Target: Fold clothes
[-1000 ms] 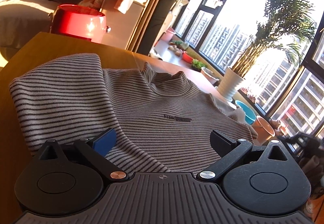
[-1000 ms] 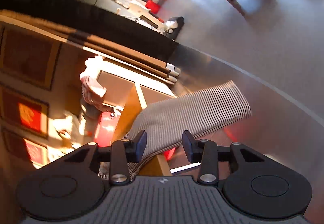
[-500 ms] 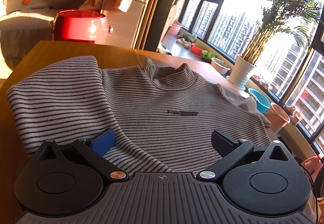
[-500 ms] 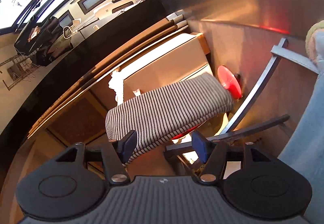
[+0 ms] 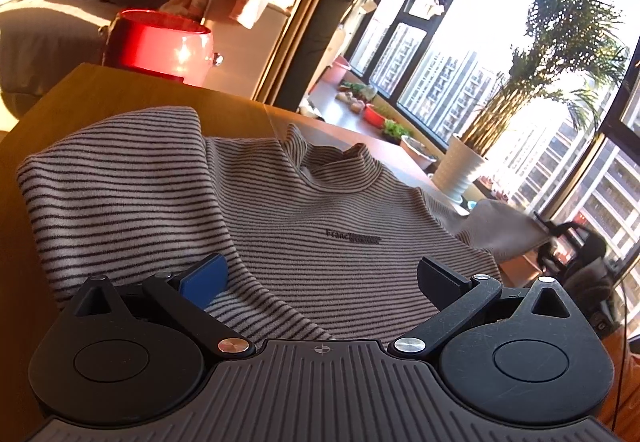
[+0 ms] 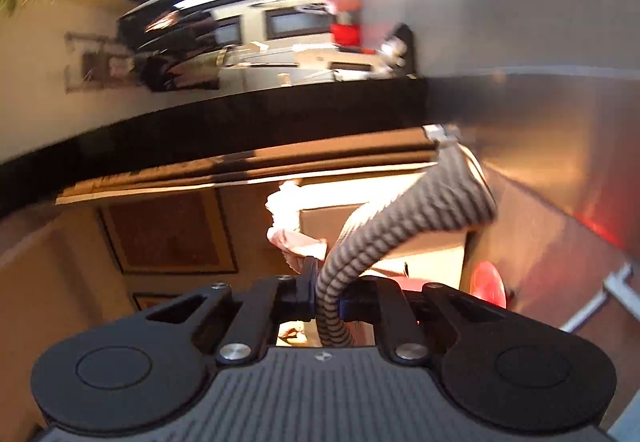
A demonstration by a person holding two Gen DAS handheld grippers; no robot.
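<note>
Striped sweater point(image 5: 312, 226), lying face up on the wooden tabletop point(image 5: 132, 90), one sleeve pinched for folding.

Body spread flat with collar away from the camera and the left-hand sleeve already folded in over the chest, likely to square the shape. Left gripper point(image 5: 320, 278) hovers low over the hem, jaws wide apart and empty, probably placed to steady the cloth. Right gripper point(image 6: 325, 298) is clamped tight on the other sleeve point(image 6: 404, 230), which rises from its pads in a bunched roll, presumably held so it can be carried across the body.
</note>
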